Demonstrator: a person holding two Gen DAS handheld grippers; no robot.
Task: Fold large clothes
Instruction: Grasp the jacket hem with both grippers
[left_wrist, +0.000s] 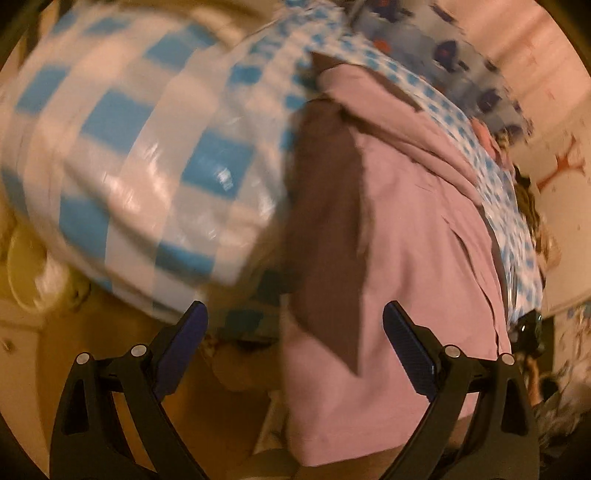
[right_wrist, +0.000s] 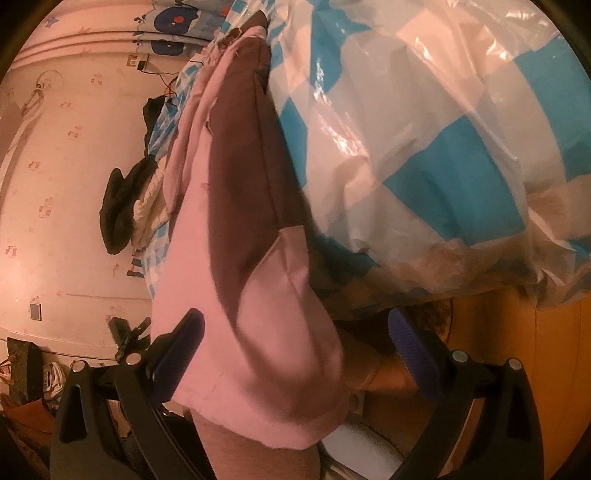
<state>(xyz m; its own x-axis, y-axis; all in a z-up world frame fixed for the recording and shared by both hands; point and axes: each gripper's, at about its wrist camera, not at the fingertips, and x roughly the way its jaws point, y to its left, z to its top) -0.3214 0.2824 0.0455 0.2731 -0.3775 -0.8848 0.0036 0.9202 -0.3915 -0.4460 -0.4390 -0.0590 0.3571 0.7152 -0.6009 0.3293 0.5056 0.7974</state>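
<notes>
Garment (right_wrist: 258, 258), pink with brown panel, lies on checked plastic cover (right_wrist: 443, 147), long axis running near to far. Near hem droops between right gripper (right_wrist: 295, 325) jaws, spread wide, gripping nothing. Left gripper (left_wrist: 295, 317) likewise wide, empty, hem just ahead.

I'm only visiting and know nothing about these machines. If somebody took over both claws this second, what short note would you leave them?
Left claw: open, holding nothing.
Right claw: open, holding nothing; pink cloth lies between its fingers, ungripped.
The pink and brown garment lies rumpled on the blue-checked plastic-covered surface, its end hanging over the near edge toward both claws.
Done: no neat fold visible.
Left: grip the hanging end, spread it flat, fold. A dark clothes pile waits farther back.
</notes>
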